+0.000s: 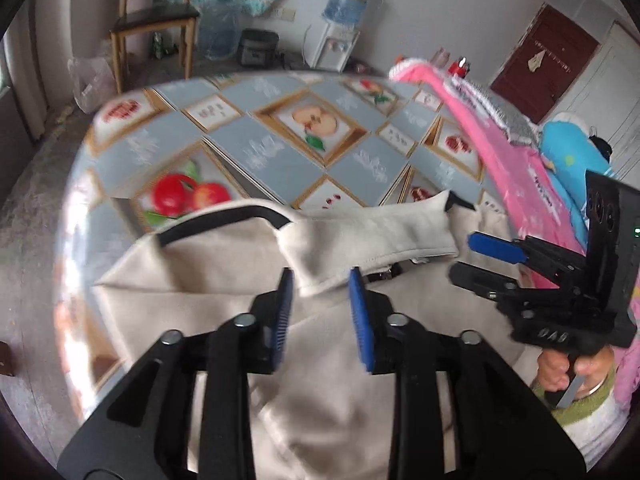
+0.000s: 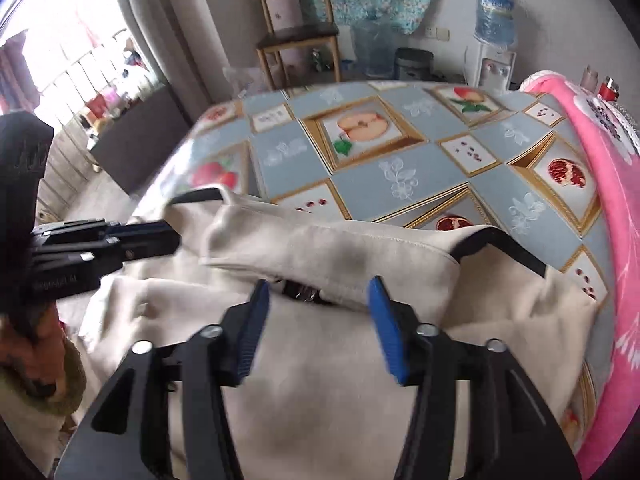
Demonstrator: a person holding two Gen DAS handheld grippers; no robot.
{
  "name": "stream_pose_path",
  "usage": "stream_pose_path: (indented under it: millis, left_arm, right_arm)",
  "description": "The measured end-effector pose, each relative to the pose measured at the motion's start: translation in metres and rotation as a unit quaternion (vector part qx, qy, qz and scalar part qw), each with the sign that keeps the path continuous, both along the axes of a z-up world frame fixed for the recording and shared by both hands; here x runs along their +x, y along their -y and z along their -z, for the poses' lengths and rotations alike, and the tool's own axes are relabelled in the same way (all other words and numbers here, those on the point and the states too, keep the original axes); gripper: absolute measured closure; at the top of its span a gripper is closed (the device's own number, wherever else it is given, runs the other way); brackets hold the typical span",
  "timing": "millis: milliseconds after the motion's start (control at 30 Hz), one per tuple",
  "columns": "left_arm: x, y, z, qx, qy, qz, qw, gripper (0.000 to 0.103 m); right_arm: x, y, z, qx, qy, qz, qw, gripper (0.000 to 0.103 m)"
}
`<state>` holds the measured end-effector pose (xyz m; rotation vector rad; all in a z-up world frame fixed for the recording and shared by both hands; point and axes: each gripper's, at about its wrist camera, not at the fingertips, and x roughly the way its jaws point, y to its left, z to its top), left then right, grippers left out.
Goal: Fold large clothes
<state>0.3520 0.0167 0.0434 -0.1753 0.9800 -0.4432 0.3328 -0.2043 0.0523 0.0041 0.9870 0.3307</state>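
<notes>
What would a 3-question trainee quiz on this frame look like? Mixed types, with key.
1. True or false: the left gripper is clamped on the cream garment.
2. Which lies along the table's right side? A) pink cloth B) green towel C) black jacket
3. Fill in: the fruit-print tablecloth shows beyond the garment's ____ edge.

Key: 1 false, its jaws are open around the fold; the right gripper is open too. 2 A. 3 far.

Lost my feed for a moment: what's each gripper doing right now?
Left gripper: jaws open, holding nothing, over the cream garment.
Right gripper: jaws open, holding nothing, above the same garment.
</notes>
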Motion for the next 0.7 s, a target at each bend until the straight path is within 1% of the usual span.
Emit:
stream_pose_path:
  millis: [33, 100, 167, 200, 300, 367, 467, 500, 600, 633, 700]
  left_arm:
    - [-0.017, -0.015, -0.011, 0.0, 0.014, -0.006, 0.9999, 0.064]
    - [-0.049, -0.04, -0.023, 0.002, 0.028, -0.017, 0.9995, 0.058]
    - [-0.083, -0.062, -0.024, 0.008, 0.031, -0.029, 0.999, 0.054]
    - [-0.099, -0.071, -0.021, 0.01, 0.028, -0.034, 0.999, 0.052]
    - [-0.138, -0.093, -0.006, 0.017, 0.008, -0.057, 0.9982, 0.052]
    - [-0.159, -0.101, 0.01, 0.033, -0.005, -0.075, 0.9966, 0.052]
    - [-0.171, -0.101, 0.033, 0.04, -0.022, -0.076, 0.9961, 0.052]
    - [-0.173, -0.099, 0.04, 0.044, -0.028, -0.074, 0.9959, 0.053]
    - [-0.172, -0.095, 0.051, 0.07, -0.025, -0.073, 0.9946, 0.054]
    - [-0.17, -0.094, 0.054, 0.08, -0.023, -0.071, 0.994, 0.056]
    - [-0.166, -0.092, 0.06, 0.085, -0.022, -0.069, 0.9937, 0.068]
  right_arm:
    - [-0.014, 0.004, -0.008, 0.01, 0.006, -0.005, 1.0, 0.035]
    - [-0.039, 0.011, -0.015, 0.028, 0.005, -0.017, 0.999, 0.027]
    - [-0.066, 0.014, -0.012, 0.044, -0.007, -0.03, 0.999, 0.027]
    - [-0.077, 0.015, -0.009, 0.049, -0.013, -0.035, 0.998, 0.027]
    - [-0.108, 0.009, 0.007, 0.068, -0.036, -0.051, 0.996, 0.027]
    - [-0.126, -0.003, 0.019, 0.081, -0.053, -0.069, 0.993, 0.027]
    - [-0.136, -0.021, 0.032, 0.084, -0.069, -0.095, 0.99, 0.027]
    - [-0.138, -0.025, 0.034, 0.083, -0.072, -0.1, 0.989, 0.027]
    - [-0.14, -0.037, 0.038, 0.077, -0.076, -0.111, 0.988, 0.027]
    - [-0.141, -0.04, 0.037, 0.078, -0.076, -0.117, 0.987, 0.027]
    - [-0.144, -0.043, 0.035, 0.082, -0.072, -0.117, 0.987, 0.027]
